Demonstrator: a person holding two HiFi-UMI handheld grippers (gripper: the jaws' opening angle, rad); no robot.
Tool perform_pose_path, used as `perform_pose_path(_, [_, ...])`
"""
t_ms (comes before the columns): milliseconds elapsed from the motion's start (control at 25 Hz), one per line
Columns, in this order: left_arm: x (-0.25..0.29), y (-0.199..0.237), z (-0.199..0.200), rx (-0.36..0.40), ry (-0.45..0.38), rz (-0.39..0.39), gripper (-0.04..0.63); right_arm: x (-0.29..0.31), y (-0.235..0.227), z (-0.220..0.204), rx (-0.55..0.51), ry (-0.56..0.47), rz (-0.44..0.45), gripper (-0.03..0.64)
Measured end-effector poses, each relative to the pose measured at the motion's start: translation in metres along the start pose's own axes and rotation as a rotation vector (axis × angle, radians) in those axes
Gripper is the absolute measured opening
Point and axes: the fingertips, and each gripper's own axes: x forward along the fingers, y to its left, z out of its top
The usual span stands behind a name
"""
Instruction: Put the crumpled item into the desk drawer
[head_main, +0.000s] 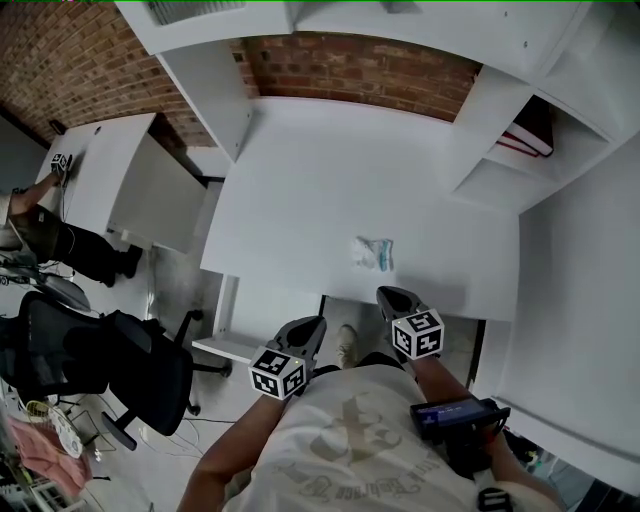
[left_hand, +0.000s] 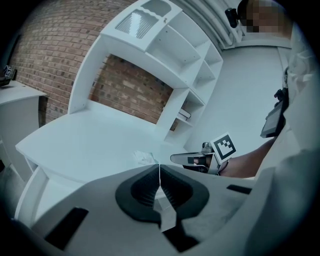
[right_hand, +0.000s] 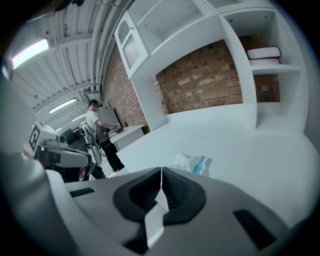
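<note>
1. White desk against a brick wall, with shelves on the right. That was the whole setup from our head view.
2. The wad, whitish and crinkly with a bit of blue on it, lay on the desk near the front edge, a little right of middle. Nothing was touching it.
3. Our right gripper hung at the desk's front edge with the wad near and straight ahead of it. Its own view showed the fingers pressed together with nothing between them.
4. Our left gripper sat beside it, off the desk and further from the wad. Its fingers were closed and empty too.
5. So we'd call this the approach to the pickup. The wad wasn't grabbed yet and nothing had gone near a drawer.
6. For the next move, the right fingers would have to spread before going over the wad, then pinch it low. It looked light and the desk looked slick, so we figured it might skid instead of getting caught.
7. The left was free for the drawer, but honestly we couldn't make out a drawer front in any view. Our guess was under the front edge.
</note>
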Motion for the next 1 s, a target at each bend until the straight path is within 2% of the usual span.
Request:
perform_pose_path(680, [0.011,0.023,-0.011,-0.064,0.009,0.076,0.023,0.052,-0.031,0.01,-0.069,0.063,0.0,0.031])
perform_pose_path(840, [0.011,0.025,-0.014,-0.075,0.012,0.083,0.023,0.06,-0.031,0.011,-0.101,0.077,0.006,0.104])
perform_pose_path(1000, [0.01,0.025,-0.014,-0.079,0.009,0.086,0.023,0.066,-0.031,0.013,-0.123,0.085,0.019,0.114])
